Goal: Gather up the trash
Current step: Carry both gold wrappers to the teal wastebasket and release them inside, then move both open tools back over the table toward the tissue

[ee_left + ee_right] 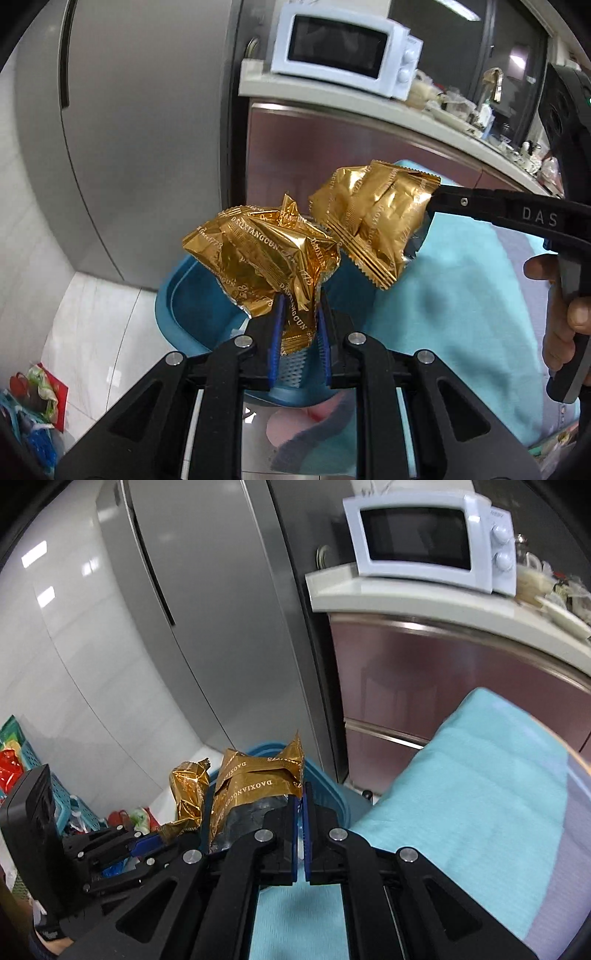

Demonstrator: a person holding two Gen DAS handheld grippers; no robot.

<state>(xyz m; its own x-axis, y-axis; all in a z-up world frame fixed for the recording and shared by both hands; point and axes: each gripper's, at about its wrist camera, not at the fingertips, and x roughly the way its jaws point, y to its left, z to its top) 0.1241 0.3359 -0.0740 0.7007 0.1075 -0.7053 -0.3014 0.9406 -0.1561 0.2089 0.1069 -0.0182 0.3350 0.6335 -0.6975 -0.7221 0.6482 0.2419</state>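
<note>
Since the round blue plastic bin (177,295) sits right under both crinkled gold foil wrappers, left gripper (300,325) clenching one (258,258) and right gripper (300,808) clenching the other (255,786), I'd guess both just let go.

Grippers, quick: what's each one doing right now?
Left tool: closed on a crumpled gold wrapper.
Right tool: closed on a second gold wrapper.

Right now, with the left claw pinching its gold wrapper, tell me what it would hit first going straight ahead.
Probably the blue bin: the left claw, shut on its crumpled gold wrapper, points at the bin's open mouth. The right claw's wrapper hangs just right of that line. Depth is uncertain.
</note>
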